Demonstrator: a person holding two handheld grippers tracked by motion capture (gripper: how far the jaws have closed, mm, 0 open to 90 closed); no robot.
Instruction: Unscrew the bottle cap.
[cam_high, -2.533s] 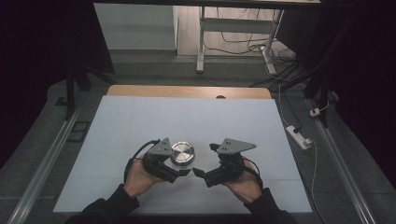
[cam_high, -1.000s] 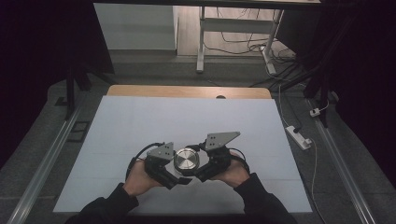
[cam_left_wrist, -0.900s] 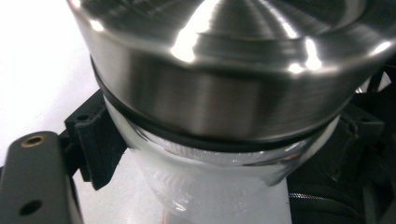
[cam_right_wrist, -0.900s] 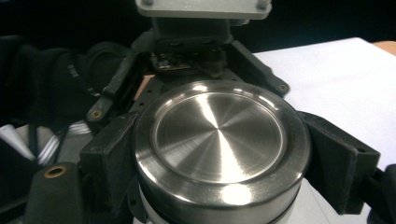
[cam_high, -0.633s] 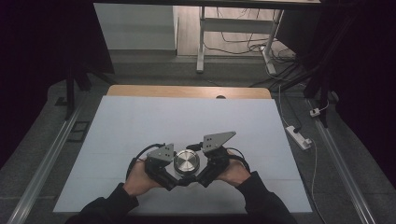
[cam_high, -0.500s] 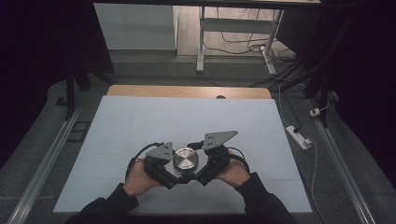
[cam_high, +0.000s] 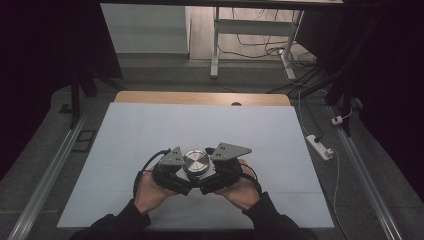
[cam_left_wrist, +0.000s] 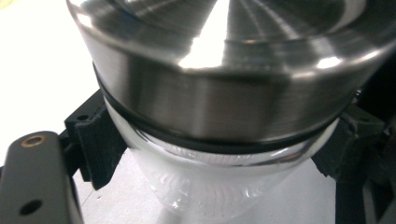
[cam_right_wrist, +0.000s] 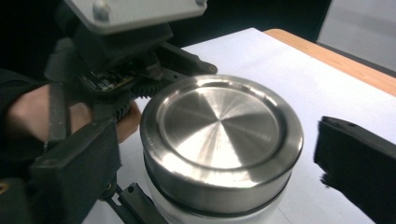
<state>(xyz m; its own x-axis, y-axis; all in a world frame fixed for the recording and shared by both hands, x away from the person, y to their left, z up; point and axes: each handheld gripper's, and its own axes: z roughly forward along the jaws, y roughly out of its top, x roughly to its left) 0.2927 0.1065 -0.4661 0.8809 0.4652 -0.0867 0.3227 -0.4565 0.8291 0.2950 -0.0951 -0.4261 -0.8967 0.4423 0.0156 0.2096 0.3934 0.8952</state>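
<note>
While the left gripper (cam_high: 186, 176) squeezes the glass jar (cam_left_wrist: 219, 186) under its shiny lid (cam_right_wrist: 219, 135), the right gripper (cam_right_wrist: 215, 158) has just opened, one jaw each side of the lid, not touching.

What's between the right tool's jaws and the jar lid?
Nothing visible. The right tool stands open with the steel lid between its jaws and a bare gap on the far side. The left tool clamps the glass jar below the lid.
</note>
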